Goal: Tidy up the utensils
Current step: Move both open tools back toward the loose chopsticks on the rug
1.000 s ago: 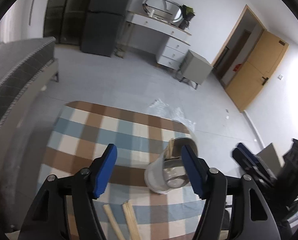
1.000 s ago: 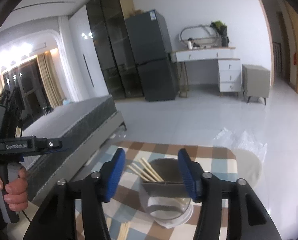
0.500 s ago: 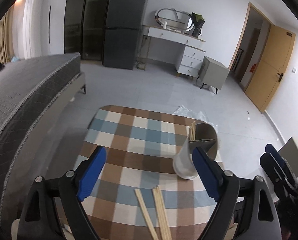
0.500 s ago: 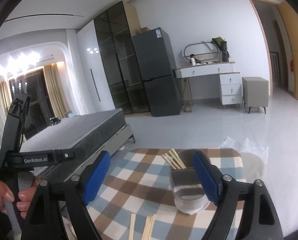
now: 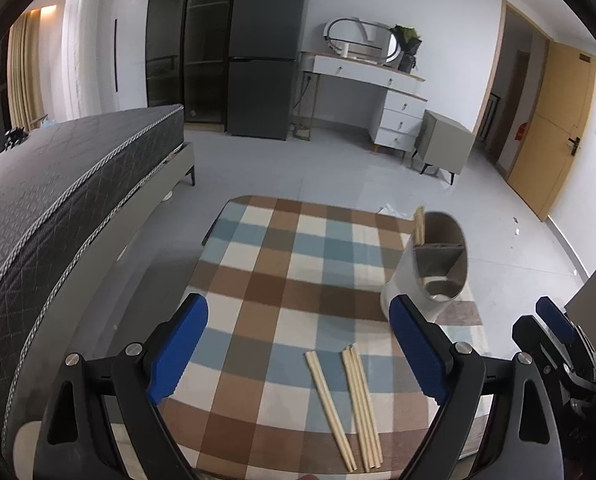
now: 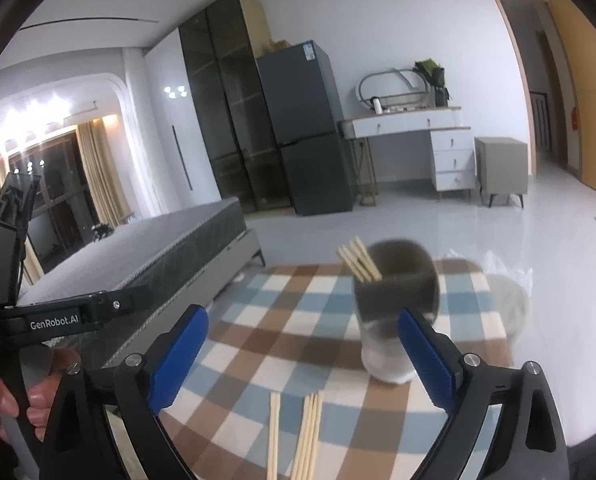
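Observation:
A grey-and-white utensil holder [image 5: 402, 280] [image 6: 394, 292] stands on the checked tablecloth [image 5: 281, 264] [image 6: 281, 320] toward its right side. Several wooden chopsticks [image 5: 419, 224] [image 6: 360, 264] lean in its back compartment. More loose chopsticks [image 5: 358, 396] [image 6: 308, 432] lie flat near the front edge, one pair [image 5: 330, 396] slightly apart on the left. My left gripper [image 5: 298, 308] hangs open above the cloth, nothing between its blue pads. My right gripper [image 6: 302, 318] is still opening, empty; the holder stands just beyond its right finger.
A dark quilted bed [image 5: 57, 184] runs along the table's left side. A fridge [image 5: 265, 52], a white dresser [image 5: 378, 92] and a grey nightstand [image 5: 444, 144] line the far wall, and a wooden door [image 5: 554, 128] is on the right. A hand [image 6: 1, 392] holds the left gripper's handle.
Both grippers have drawn back from the holder toward the table's near edge and their jaws have widened. The holder, earlier between the right jaws, now stands free. The loose chopsticks have come into view.

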### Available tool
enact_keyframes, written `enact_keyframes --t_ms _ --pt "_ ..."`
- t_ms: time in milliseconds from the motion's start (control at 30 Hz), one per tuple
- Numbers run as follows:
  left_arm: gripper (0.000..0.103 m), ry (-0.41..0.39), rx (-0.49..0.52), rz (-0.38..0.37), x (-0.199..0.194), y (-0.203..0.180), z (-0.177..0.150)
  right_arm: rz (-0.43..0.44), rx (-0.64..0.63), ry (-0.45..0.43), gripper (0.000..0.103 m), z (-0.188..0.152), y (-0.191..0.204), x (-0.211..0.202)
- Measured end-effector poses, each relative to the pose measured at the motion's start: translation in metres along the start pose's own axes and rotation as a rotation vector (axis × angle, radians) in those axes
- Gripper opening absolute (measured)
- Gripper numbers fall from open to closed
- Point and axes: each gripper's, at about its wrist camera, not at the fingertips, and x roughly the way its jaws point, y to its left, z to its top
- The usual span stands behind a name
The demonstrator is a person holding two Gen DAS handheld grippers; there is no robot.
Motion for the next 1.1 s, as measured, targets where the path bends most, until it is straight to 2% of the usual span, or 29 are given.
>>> enact_keyframes --t_ms 333,700,900,1100 --pt "0.089 0.078 -0.012 0.051 0.037 0.014 -0.032 -0.053 -0.058 0.059 0.101 -0.031 0.008 0.027" --pt "0.089 0.294 -0.011 0.054 0.104 0.023 -0.065 -0.058 -0.066 0.195 0.101 -0.065 0.003 0.068" --pt "0.089 0.459 -0.031 0.047 0.144 0.024 -0.087 -0.073 -0.059 0.251 0.101 -0.071 0.002 0.085" --pt "0.089 0.509 0.001 0.041 0.156 0.013 -0.095 -0.100 -0.014 0.277 0.101 -0.069 -0.011 0.097"
